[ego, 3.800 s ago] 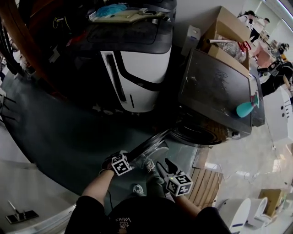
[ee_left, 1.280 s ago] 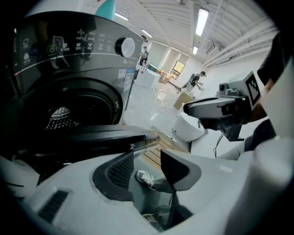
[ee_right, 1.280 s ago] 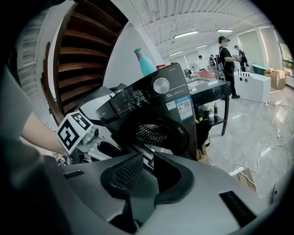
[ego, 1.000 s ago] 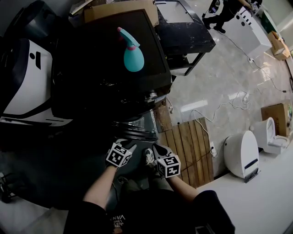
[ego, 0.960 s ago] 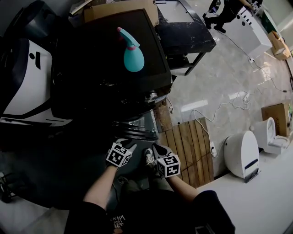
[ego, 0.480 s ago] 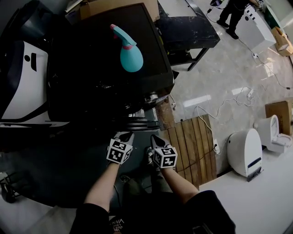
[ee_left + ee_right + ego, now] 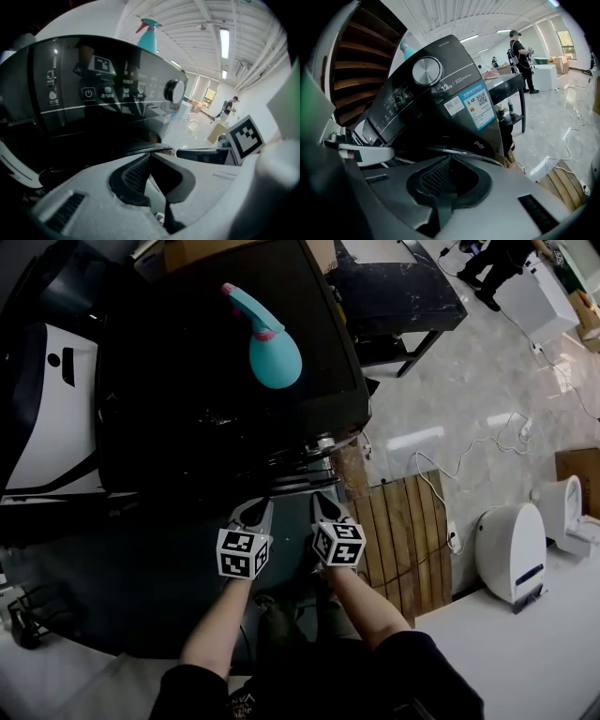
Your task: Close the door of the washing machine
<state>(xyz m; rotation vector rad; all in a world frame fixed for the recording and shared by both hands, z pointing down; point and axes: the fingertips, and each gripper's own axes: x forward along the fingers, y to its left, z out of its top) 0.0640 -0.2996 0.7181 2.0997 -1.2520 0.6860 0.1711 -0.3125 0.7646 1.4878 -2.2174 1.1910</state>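
The black washing machine (image 7: pixel 216 399) fills the middle of the head view, with a teal spray bottle (image 7: pixel 267 334) on its top. Its round door's chrome rim (image 7: pixel 295 482) lies close against the front; whether it is latched I cannot tell. My left gripper (image 7: pixel 253 510) and right gripper (image 7: pixel 323 505) are side by side just below that rim, both shut and empty. In the left gripper view the shut gripper (image 7: pixel 150 157) points at the control panel and its knob (image 7: pixel 174 90). In the right gripper view the shut gripper (image 7: pixel 450 161) sits just under the door's rim (image 7: pixel 487 160).
A wooden slatted pallet (image 7: pixel 403 540) lies right of the machine, with a white appliance (image 7: pixel 511 549) and a floor cable (image 7: pixel 469 451) beyond. A black table (image 7: pixel 398 296) stands behind, and a white-and-black machine (image 7: pixel 47 409) at the left. A person (image 7: pixel 518 51) stands far off.
Both grippers have moved up the picture towards the machine's front. The door, open with its rim sticking out in the earliest frame, now lies against the front.
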